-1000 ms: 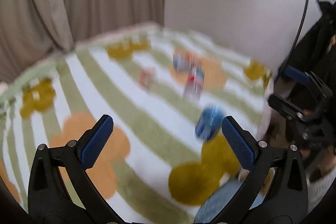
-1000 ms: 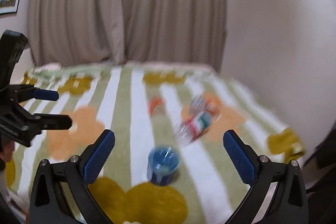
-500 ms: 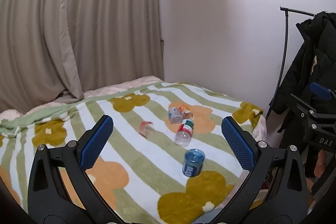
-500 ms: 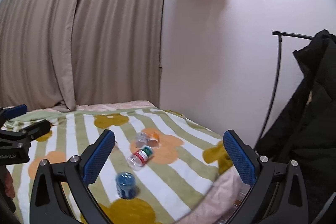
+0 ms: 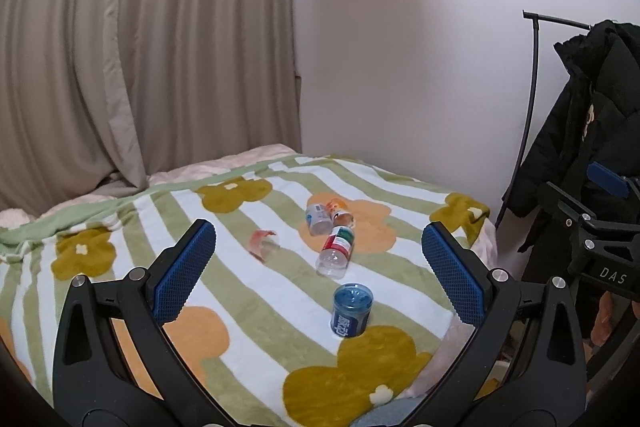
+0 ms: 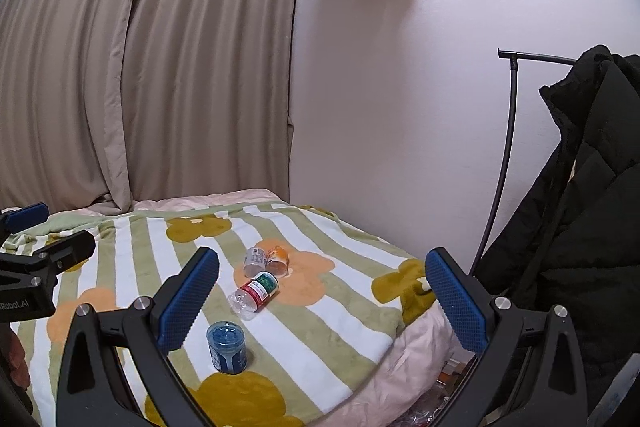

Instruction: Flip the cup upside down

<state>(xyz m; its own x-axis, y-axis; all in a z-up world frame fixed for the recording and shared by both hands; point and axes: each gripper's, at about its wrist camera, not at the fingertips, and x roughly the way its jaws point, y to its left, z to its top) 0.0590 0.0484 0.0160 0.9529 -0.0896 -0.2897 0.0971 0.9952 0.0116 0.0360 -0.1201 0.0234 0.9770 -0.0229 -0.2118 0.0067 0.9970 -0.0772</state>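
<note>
A blue cup (image 5: 351, 315) stands bottom-up on the striped flower blanket (image 5: 132, 215), near its right edge; it also shows in the right wrist view (image 6: 227, 347). My left gripper (image 5: 320, 279) is open and empty, held back above the bed with the cup between its fingertips in the view. My right gripper (image 6: 320, 303) is open and empty, also well back from the cup. The right gripper shows at the far right of the left wrist view (image 5: 600, 223), and the left gripper at the left edge of the right wrist view (image 6: 36, 259).
Three small bottles lie on their sides in a cluster (image 5: 332, 231) beyond the cup, and a clear cup with red print (image 5: 264, 245) lies left of them. A black coat on a rack (image 6: 572, 211) hangs right of the bed. Curtains and a white wall stand behind.
Both grippers have pulled up and back from the bed; the cup and bottles look smaller and farther. The blue cup stands in the same spot.
</note>
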